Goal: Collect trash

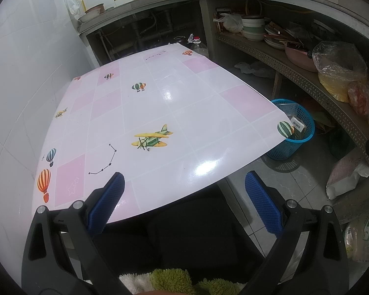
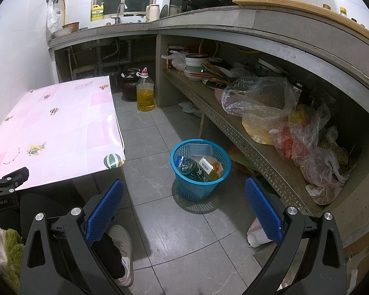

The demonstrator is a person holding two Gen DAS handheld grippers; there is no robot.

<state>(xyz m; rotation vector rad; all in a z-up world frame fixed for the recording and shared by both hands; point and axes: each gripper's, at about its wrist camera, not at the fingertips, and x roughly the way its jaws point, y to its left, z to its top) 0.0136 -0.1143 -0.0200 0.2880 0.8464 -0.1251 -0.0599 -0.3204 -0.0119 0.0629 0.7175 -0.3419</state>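
- Left claw [image 1: 184, 184] spread wide, empty, over the near edge of the pink-and-white glossy table [image 1: 174, 98].
- Right claw [image 2: 184, 191] wide too, holding nothing, above grey floor tiles [image 2: 184, 233].
- Ahead, the blue plastic mesh basket [image 2: 199, 186] stands beside the table's near right corner, holding a green bottle [image 2: 193, 168] and an orange carton [image 2: 210, 166].

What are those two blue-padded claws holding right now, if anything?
Nothing. The left gripper is open over the table's near edge, and the right gripper is open above the floor, facing the blue basket that already holds a bottle.

Basket [image 2: 200, 169] on floor, right of table [image 2: 61, 127].
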